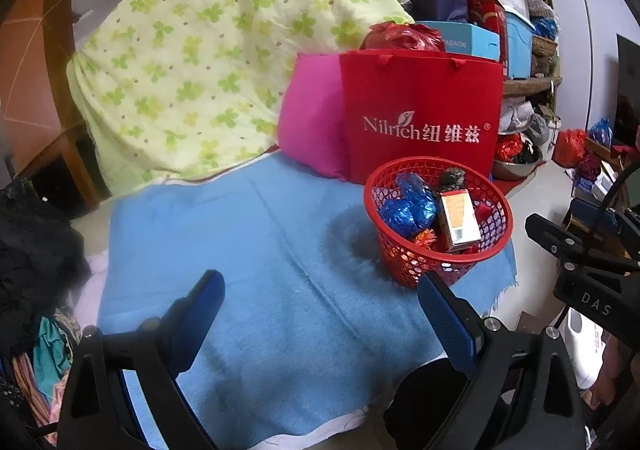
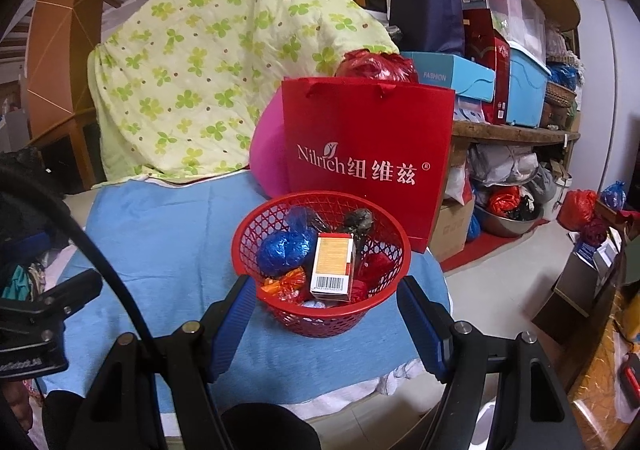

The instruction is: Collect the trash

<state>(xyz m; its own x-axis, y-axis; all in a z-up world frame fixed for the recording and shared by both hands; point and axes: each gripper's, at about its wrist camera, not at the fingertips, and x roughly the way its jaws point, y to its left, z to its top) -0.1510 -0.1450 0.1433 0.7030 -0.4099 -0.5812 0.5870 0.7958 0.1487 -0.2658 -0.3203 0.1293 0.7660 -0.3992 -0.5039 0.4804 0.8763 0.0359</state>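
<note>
Both grippers spread, nothing between the jaws. Left gripper (image 1: 322,314) hangs over bare blue towel (image 1: 240,250); right gripper (image 2: 326,312) sits just short of the basket (image 2: 248,226), jaws either side of its near rim, not touching.

Trash is already in the basket: box (image 2: 334,268), blue wrapper (image 2: 282,250), orange wrapper (image 2: 286,284), a dark lump (image 2: 358,223) at the back, red bits on the right. I see no loose trash on the towel, so I'd judge collection is about done.

Risks:
- Basket stands at the towel's right front corner, close to the table edge. Push it right or toward you with the right gripper and it goes to the floor.
- It's light mesh. Clip the rim with one finger and it tips, and the box, standing tall, falls out first.
- Red bag (image 2: 368,145) stands right behind it, touching or nearly. Shove the basket back and the bag topples.
- Towel is loose cloth; drag on it and the basket rides along.

Room: the open towel left of the basket is your free space. Back is blocked by the bag, pink cushion (image 2: 268,161) and quilt (image 2: 208,61). Right is a drop.
</note>
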